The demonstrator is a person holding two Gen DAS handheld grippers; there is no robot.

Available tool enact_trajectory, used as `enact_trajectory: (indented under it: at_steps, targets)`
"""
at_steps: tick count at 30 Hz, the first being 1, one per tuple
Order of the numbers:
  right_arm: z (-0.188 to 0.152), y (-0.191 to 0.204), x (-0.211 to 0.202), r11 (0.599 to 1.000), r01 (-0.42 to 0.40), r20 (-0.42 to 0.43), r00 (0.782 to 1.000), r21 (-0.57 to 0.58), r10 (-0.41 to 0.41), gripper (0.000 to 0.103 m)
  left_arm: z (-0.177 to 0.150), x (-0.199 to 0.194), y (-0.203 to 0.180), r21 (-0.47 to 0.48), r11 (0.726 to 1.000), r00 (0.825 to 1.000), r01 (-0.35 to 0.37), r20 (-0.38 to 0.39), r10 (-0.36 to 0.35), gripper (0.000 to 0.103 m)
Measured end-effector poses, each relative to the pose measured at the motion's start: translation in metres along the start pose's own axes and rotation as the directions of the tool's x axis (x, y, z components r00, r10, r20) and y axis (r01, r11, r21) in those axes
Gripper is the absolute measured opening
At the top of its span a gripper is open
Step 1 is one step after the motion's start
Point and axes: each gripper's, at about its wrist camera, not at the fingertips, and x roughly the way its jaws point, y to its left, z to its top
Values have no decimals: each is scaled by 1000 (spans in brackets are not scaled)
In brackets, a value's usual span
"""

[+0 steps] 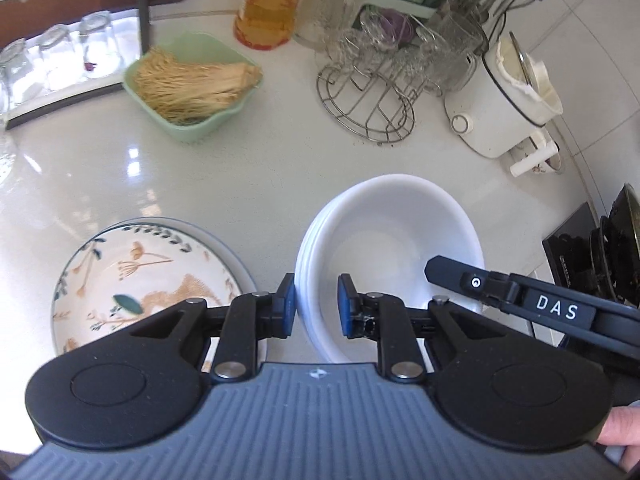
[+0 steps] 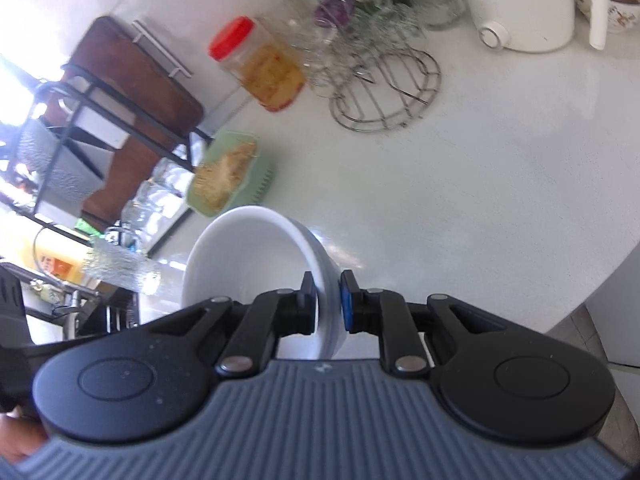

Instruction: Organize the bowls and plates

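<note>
On the white counter (image 1: 248,168), my left claw (image 1: 318,306) straddles the stacked bowls' (image 1: 392,256) rim, seemingly gripping; my right claw (image 2: 328,304) clamps a bowl (image 2: 256,256).

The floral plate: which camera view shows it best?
The left wrist view: the floral plate lies on the counter left of the white bowls, only its near edge hidden by the left gripper. The right wrist view does not show it.
</note>
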Motion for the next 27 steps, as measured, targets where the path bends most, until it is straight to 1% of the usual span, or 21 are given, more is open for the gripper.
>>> enact_trajectory:
  at_steps: [2,8,12,15,18,21,25,27]
  targets:
    - [0,9,-1,1000,-4,5,1000,-30,4,17,0,-9,3,-12,1000,1000,0,8,0,24]
    - [-1,29,0,998,-29,-18,999,-59,28,17,-3,-33,22,-46,999,998,-2,62,5,27]
    - [-4,45,7,994,-48,-33,998,-95,45,17,-6,-42,42,-82,996,996,-26,81,33,27]
    - [-7,61,17,991,-55,-55,997,-122,48,17,-11,-55,61,-130,991,994,-24,102,38,27]
    - [-11,83,20,981,-66,-65,996,-182,55,17,-17,-66,81,-174,984,992,-25,118,46,27]
    - [-16,102,28,970,-70,-87,995,-231,51,17,-23,-72,100,-196,980,990,-38,126,63,27]
    - [-27,119,43,964,-77,-126,991,-255,45,17,-31,-73,125,-236,971,990,-33,125,64,27]
    - [-33,124,49,961,-76,-142,989,-264,39,17,-34,-74,132,-228,973,987,-40,140,73,27]
